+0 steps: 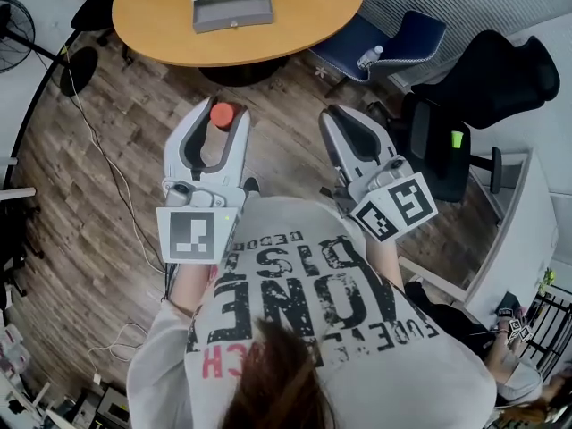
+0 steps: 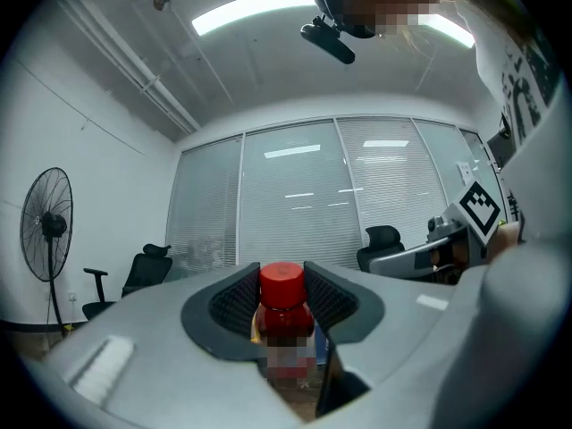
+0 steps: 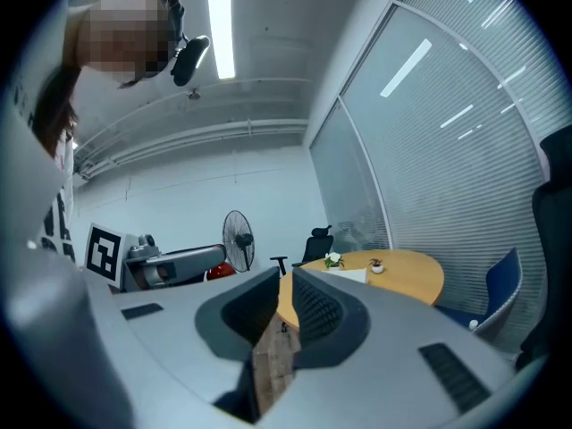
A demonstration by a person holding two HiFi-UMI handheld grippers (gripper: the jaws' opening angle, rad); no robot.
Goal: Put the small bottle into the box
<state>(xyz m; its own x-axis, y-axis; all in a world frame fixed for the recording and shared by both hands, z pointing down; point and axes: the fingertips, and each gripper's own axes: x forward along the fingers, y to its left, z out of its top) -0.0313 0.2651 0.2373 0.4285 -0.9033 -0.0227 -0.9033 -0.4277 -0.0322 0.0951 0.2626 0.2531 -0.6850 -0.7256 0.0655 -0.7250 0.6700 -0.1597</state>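
In the head view my left gripper is held level at chest height, shut on a small bottle with a red cap. The left gripper view shows the bottle upright between the dark ribbed pads. My right gripper is beside it on the right, jaws together with nothing between them, and it looks the same in the right gripper view. Ahead, a grey and white box lies on a round wooden table, well beyond both grippers. The right gripper view also catches the table.
A blue chair with a plastic water bottle on its seat stands right of the table. A black office chair and a white desk are at the right. A standing fan and floor cables are at the left.
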